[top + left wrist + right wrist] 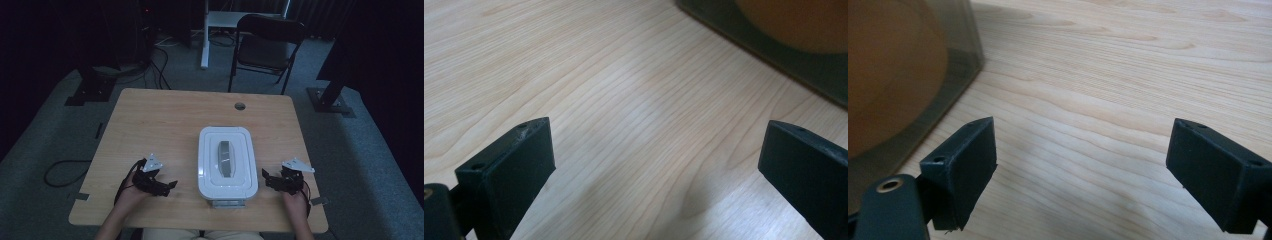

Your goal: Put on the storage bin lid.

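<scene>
Left gripper (169,185): I hold it low over the wooden table (165,120), to the left of the container, and it points toward the container's side.
Left fingers (511,170): they stand wide apart, with only bare wood between them. They grip nothing and touch nothing.
Right gripper (266,179): I hold it on the other side of the container, also pointing toward it.
Right fingers (965,160): wide apart too, and nothing is between them. They are near the container wall but apart from it.
Container (227,162): a white rectangular box with its lid on and a grey handle (225,157) on the lid. It lies flat near my edge of the table, between my two grippers.
Container wall: in the gripper views it looks dark and see-through, with something orange inside.
</scene>
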Demonstrator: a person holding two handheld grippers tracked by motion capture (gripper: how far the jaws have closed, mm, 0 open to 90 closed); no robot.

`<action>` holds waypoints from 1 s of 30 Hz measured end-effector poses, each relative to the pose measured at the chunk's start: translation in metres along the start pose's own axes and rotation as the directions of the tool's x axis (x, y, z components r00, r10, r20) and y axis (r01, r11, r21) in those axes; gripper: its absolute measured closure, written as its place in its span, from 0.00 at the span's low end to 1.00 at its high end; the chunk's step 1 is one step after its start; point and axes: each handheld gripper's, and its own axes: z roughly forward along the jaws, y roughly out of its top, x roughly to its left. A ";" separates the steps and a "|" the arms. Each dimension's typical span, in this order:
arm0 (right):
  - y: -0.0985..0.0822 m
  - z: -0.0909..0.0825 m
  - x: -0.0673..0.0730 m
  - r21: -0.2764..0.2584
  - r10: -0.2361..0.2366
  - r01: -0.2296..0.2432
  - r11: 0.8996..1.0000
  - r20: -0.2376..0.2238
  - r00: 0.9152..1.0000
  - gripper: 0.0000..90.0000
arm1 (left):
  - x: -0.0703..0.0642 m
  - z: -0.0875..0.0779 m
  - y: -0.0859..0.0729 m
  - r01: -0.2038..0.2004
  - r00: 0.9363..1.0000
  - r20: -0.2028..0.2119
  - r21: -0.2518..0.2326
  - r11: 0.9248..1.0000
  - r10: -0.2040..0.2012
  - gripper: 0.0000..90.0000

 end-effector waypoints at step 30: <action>-0.017 -0.017 -0.025 0.031 0.089 -0.096 0.995 0.160 0.983 0.14 | 0.045 -0.033 -0.047 0.230 0.954 -0.192 -0.032 0.973 -0.231 0.02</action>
